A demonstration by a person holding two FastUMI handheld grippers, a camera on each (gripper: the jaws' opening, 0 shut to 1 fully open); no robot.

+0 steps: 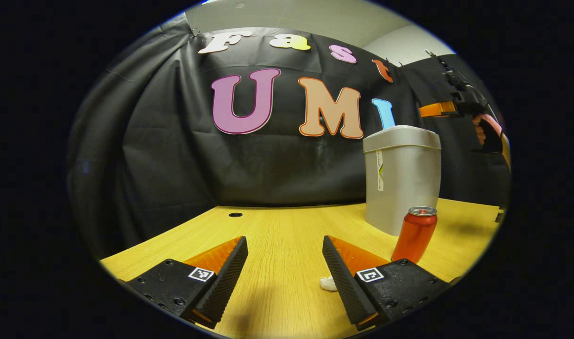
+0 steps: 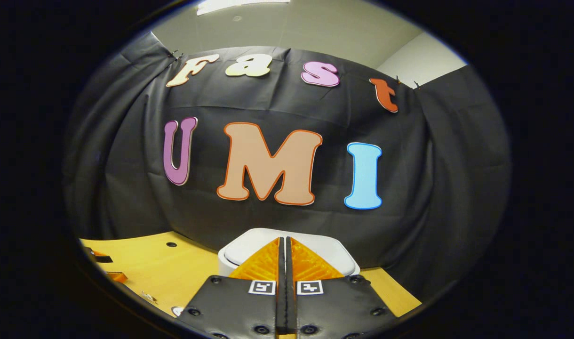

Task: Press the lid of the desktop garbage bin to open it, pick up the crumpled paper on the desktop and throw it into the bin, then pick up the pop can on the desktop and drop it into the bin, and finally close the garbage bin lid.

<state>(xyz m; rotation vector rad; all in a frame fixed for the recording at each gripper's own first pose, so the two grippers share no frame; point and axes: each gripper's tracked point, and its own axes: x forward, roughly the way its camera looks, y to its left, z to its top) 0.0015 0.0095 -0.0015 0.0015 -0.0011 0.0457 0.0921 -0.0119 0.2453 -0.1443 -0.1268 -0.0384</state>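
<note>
Left gripper (image 1: 285,263), seen in the left gripper view: fingers spread wide, nothing between them, held low over the table (image 1: 287,226); the pop can (image 1: 415,234) stands upright ahead and to the right of the right-hand finger; the crumpled paper (image 1: 328,283) lies on the table just beside that same finger, partly hidden by it; the bin (image 1: 402,179) stands beyond the can, farther ahead and to the right, its lid (image 1: 402,138) down.

Right gripper (image 2: 284,256), seen in the right gripper view: fingers closed together with nothing between them, tips poised directly over the lid (image 2: 331,252) of the bin (image 2: 223,266); whether the tips already touch the lid cannot be told; in the left gripper view the same gripper (image 1: 437,109) appears above and to the right of the bin, held by a hand (image 1: 485,128).

Step in hand, as judged: pressing the lid to open it; no later step appears begun, since paper and can both rest on the table.

Good execution, as judged: closed tips should descend straight down onto the lid, not at a slant, so that the light bin is not pushed across the table or tipped toward the can; the press should be short and firm, followed by a clean lift so the lid can rise unobstructed; the left gripper, already open wide beside the paper, is well placed for the next pick and should stay clear of the can.
</note>
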